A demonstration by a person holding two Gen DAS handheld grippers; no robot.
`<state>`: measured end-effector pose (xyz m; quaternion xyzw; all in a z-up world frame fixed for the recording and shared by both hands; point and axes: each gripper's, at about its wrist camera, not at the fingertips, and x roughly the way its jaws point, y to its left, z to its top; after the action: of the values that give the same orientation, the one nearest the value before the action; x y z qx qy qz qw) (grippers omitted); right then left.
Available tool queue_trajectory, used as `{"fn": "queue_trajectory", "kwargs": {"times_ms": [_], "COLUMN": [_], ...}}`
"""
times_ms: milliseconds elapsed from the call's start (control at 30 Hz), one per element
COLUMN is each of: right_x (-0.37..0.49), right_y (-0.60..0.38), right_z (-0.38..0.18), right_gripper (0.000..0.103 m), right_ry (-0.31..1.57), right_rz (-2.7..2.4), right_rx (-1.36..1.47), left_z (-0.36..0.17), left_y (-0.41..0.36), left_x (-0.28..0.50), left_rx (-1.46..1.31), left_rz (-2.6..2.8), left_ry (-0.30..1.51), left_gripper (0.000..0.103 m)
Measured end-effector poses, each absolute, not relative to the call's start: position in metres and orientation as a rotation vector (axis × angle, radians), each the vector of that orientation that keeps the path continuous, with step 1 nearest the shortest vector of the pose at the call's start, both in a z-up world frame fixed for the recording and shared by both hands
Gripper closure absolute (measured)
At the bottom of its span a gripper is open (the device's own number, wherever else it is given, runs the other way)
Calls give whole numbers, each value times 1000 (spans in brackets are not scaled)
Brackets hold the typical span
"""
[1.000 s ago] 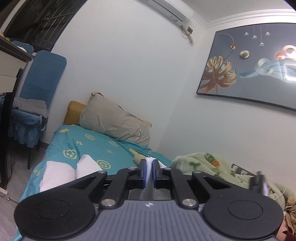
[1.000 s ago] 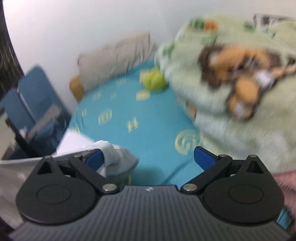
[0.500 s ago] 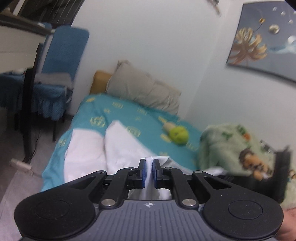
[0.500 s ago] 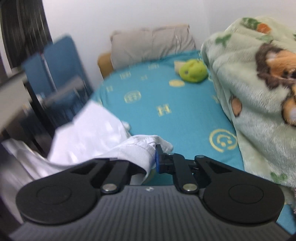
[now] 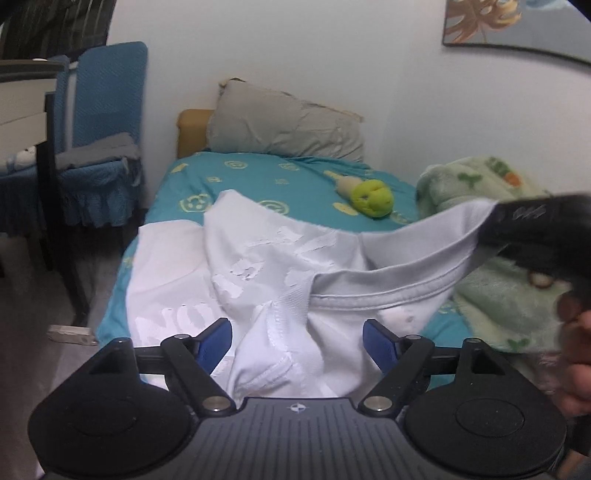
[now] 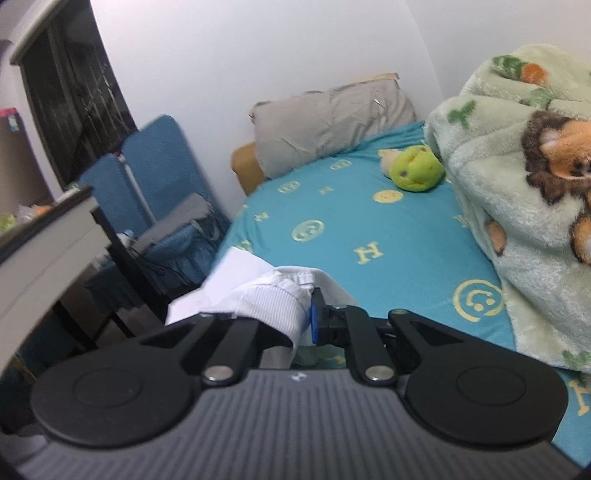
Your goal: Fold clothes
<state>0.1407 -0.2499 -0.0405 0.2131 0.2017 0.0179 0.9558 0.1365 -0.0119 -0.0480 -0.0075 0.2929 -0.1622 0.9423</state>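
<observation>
Left gripper (image 5: 297, 338) is seen with jaws spread wide, having just been opening; the crumpled collar of the white T-shirt (image 5: 258, 266) lies between the blue pads (image 5: 216, 339) but is not pressed by them. Right gripper (image 6: 308, 317) is clamped tight on a ribbed fold of the same shirt (image 6: 273, 295), the cloth bunched over its left finger. In the left wrist view the right gripper (image 5: 532, 229) is seen at the right, holding a stretched hem lifted off the bed (image 5: 236, 177), with a hand (image 5: 576, 354) below it.

Most of the shirt is spread over the bed's near left corner, partly draped past the left edge. A grey pillow (image 5: 284, 129) is propped at the head end against the wall. A green plush toy (image 5: 371, 197) is laid mid-bed toward the far right. A pale green fleece blanket (image 6: 517, 206) with a cartoon animal print is heaped along the right edge, just beside the lifted hem. A blue covered chair (image 5: 99, 147) and a desk (image 6: 48, 251) are stood off the left edge. A framed picture (image 5: 517, 26) is hung on the right wall.
</observation>
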Motion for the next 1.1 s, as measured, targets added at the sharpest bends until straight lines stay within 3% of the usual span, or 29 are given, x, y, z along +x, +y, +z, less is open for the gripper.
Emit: {"fn": "queue_trajectory", "kwargs": {"times_ms": [267,333,400,433,467,500,767,1100], "right_x": [120,121,126,129,132,135,127,60], "right_y": [-251,-259,-264,-265,-265,-265,-265,-252], "right_z": [-22,-26,-34,-39,-44,-47,-25,177], "right_gripper": [93,90,62,34,13,10,11,11], "right_ry": [249,255,276,295,310,321,270,-73], "right_rz": [-56,-141,-229,-274,-316,-347,-352,-250], "right_rx": [435,436,415,393,372,350,327,306], "left_z": [-59,-51,-40,-33,-27,-20,48,240], "left_y": [13,35,49,55,57,58,40,38], "left_x": [154,151,144,140,136,132,96,54], "left_rx": [-43,-114,-174,-196,-195,-195,-181,-178], "left_rz": [-25,40,92,117,136,154,199,143], "left_ry": [660,644,582,545,505,464,173,-139], "left_gripper": [25,15,14,14,14,13,12,9]}}
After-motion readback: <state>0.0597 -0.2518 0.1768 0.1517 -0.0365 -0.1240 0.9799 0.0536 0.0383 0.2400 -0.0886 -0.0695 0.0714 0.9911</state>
